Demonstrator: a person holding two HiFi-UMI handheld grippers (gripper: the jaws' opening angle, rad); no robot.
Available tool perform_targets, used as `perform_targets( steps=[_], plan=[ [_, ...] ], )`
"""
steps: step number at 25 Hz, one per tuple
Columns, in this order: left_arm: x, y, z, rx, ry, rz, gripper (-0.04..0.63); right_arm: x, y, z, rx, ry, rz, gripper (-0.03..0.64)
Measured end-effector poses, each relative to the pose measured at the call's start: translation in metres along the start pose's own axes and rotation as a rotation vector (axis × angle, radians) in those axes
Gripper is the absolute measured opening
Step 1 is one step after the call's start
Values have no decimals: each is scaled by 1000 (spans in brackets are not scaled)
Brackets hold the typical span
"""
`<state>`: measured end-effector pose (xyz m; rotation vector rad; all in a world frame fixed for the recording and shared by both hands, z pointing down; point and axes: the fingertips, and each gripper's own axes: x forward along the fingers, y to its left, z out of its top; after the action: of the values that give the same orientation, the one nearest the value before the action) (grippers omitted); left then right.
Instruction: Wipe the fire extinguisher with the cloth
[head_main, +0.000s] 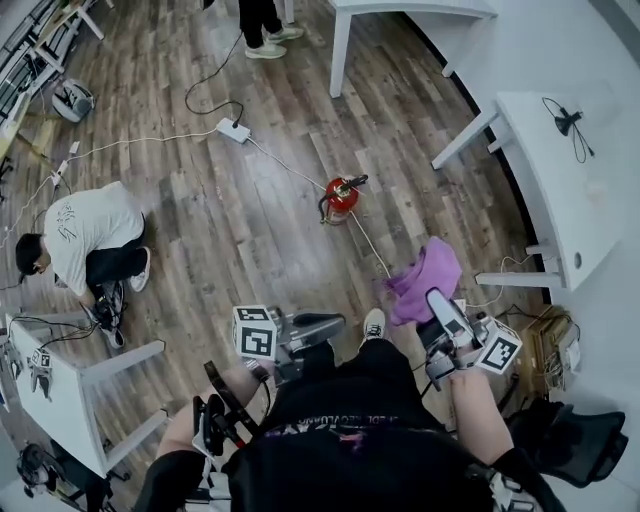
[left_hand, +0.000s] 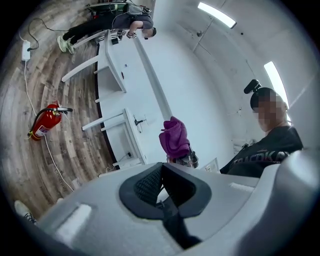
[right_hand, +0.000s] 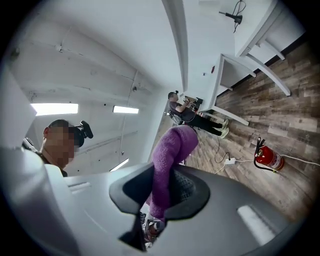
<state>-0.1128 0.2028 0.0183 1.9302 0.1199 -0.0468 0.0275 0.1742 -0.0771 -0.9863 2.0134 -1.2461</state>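
While we are holding both grippers level, the fire extinguisher (head_main: 341, 196) is standing upright on the wood floor (head_main: 200, 220) ahead, its handle pointing right.
Our right gripper (head_main: 436, 299) is gripping the purple cloth (head_main: 428, 278), and our left gripper (head_main: 324, 325) is clenched and empty. A white cable (head_main: 368, 243) is lying between us and the extinguisher.

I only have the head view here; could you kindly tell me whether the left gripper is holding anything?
Observer: No, the left gripper has its jaws pressed together with nothing between them.
Operator: Thank you. Is the purple fleece cloth properly clamped?
Observer: Yes, the right gripper view shows it running between the jaws of the right gripper, which are closed on it.
Operator: Anything on the side of the red metal fire extinguisher?
Observer: It carries a pale label, and a black hose curves down its side.
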Motion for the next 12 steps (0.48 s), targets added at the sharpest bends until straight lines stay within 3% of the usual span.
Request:
perform_targets(
  steps=[7, 12],
  plan=[
    [18, -19, 8, 8, -128, -2, -3, -28, 6, -10, -9, 44, 30, 64],
    [50, -45, -25, 2, -183, 30, -3, -74, 10, -9, -21, 131, 48, 63]
  ],
)
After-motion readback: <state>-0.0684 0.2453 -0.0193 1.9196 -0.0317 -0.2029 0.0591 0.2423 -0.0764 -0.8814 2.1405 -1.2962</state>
